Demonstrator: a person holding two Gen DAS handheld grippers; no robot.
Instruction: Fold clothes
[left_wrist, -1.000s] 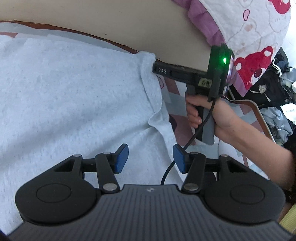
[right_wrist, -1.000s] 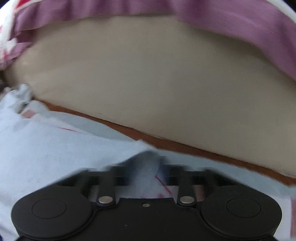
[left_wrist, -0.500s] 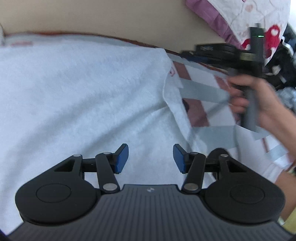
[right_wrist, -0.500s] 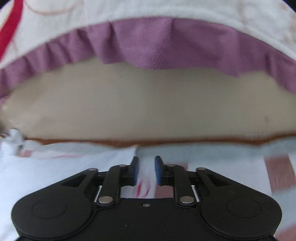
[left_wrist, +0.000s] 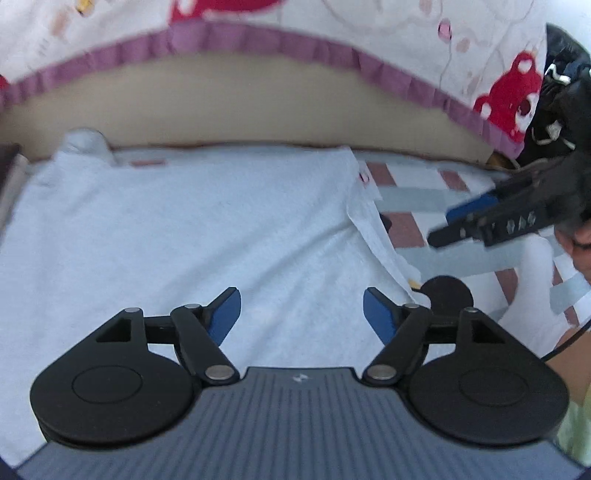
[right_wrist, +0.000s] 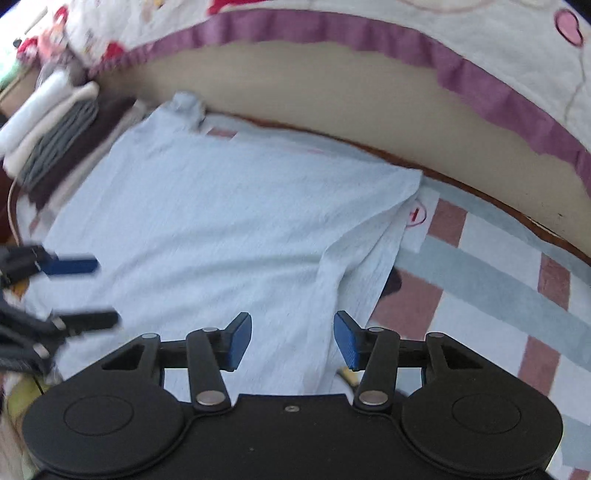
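Observation:
A pale blue garment (left_wrist: 192, 229) (right_wrist: 221, 221) lies spread flat on the checked bed cover, with a folded layer along its right edge (right_wrist: 362, 258). My left gripper (left_wrist: 301, 314) hovers open over the garment's near right part, holding nothing. My right gripper (right_wrist: 292, 341) is open above the garment's near right edge, nothing between its pads. Each gripper shows in the other view: the right one (left_wrist: 491, 221) at the right, off the garment, and the left one (right_wrist: 62, 291) at the left edge, blurred.
A checked pink, grey and white bed cover (right_wrist: 480, 280) lies bare to the right of the garment. A beige headboard (left_wrist: 258, 107) and a purple-trimmed quilt (left_wrist: 332, 48) run along the far side. Folded clothes (right_wrist: 55, 140) are stacked at the far left. Dark clutter (left_wrist: 557, 96) sits far right.
The right gripper let go of the garment's far right corner, opened and drew back toward the near side. The left gripper opened wider, and the garment's right edge now lies flat.

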